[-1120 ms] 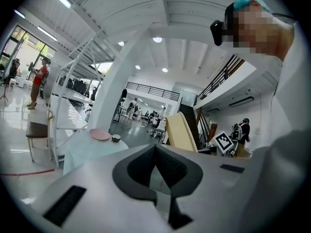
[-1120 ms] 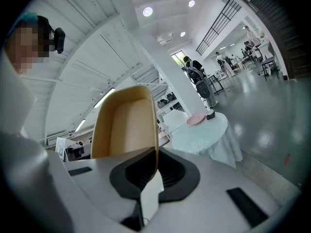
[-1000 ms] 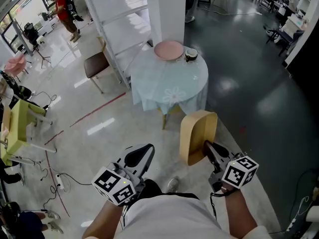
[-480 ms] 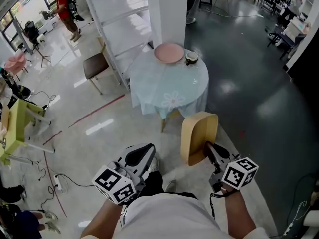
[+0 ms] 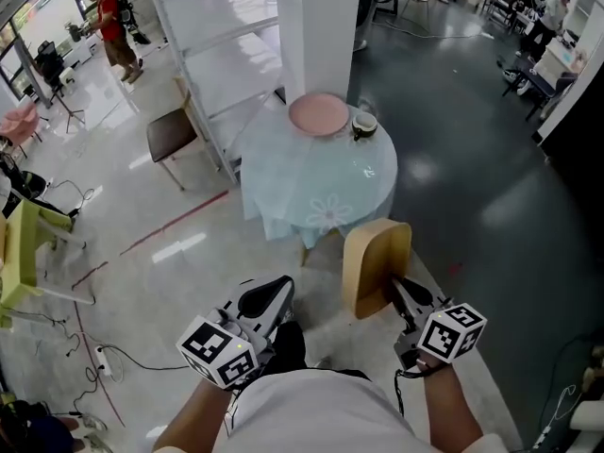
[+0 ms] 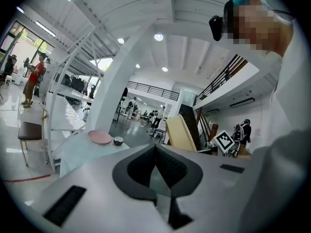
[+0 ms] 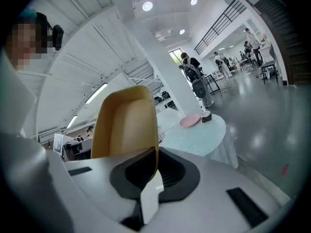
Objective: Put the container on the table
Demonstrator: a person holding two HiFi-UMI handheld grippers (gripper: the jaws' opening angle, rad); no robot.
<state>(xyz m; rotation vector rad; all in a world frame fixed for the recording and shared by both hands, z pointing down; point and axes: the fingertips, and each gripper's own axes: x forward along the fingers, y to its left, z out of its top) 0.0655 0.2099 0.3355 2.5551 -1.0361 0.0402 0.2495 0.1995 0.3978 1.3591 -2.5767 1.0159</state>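
A tan open container [image 5: 376,262] hangs from my right gripper [image 5: 397,289], which is shut on its rim. In the right gripper view the container [image 7: 126,123] rises above the right gripper [image 7: 155,160] with its thin wall pinched between the jaws. My left gripper [image 5: 269,297] is held level beside it, shut and empty; in its own view the left gripper [image 6: 155,163] has its tips together. Ahead stands the round table [image 5: 316,173] with a pale blue cloth, also seen as the table [image 7: 194,136] past the container.
A pink plate [image 5: 318,114] and a small bowl [image 5: 364,125] sit at the table's far edge. A white column [image 5: 316,26] and white shelving [image 5: 217,36] stand behind it. A brown chair [image 5: 168,135] is at the left. Cables lie on the floor [image 5: 104,347].
Both grippers and the container have moved toward the table, which now stands nearer in the head view. Both grips are unchanged.
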